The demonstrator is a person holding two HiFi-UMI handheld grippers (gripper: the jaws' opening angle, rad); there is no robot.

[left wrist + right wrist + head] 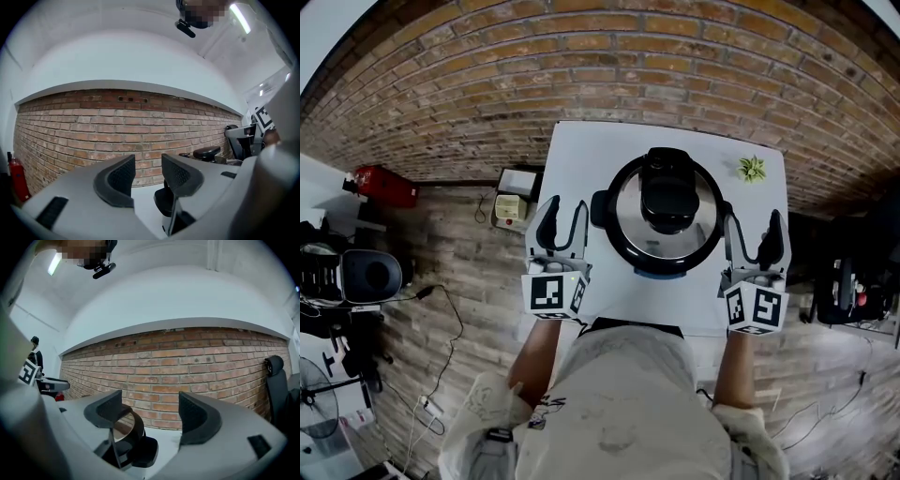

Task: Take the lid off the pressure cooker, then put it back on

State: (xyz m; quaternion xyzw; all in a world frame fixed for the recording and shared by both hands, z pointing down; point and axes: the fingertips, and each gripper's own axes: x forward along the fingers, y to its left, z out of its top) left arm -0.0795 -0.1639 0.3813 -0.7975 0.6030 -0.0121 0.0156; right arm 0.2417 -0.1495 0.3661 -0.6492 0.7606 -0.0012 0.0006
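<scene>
At either flank of the pressure cooker (pixel 666 246), the left claw (pixel 565 211) and the right claw (pixel 753 230) stand open and empty, pointing level toward the brick wall (pixel 581 66). The lid (pixel 628 211) sits on the cooker, mid-surface (pixel 581 155). Judged: either lifting has not begun or the lid is already replaced. A lift would need a grip on the lid handle (pixel 668 192). The forearms reach forward, parallel.
</scene>
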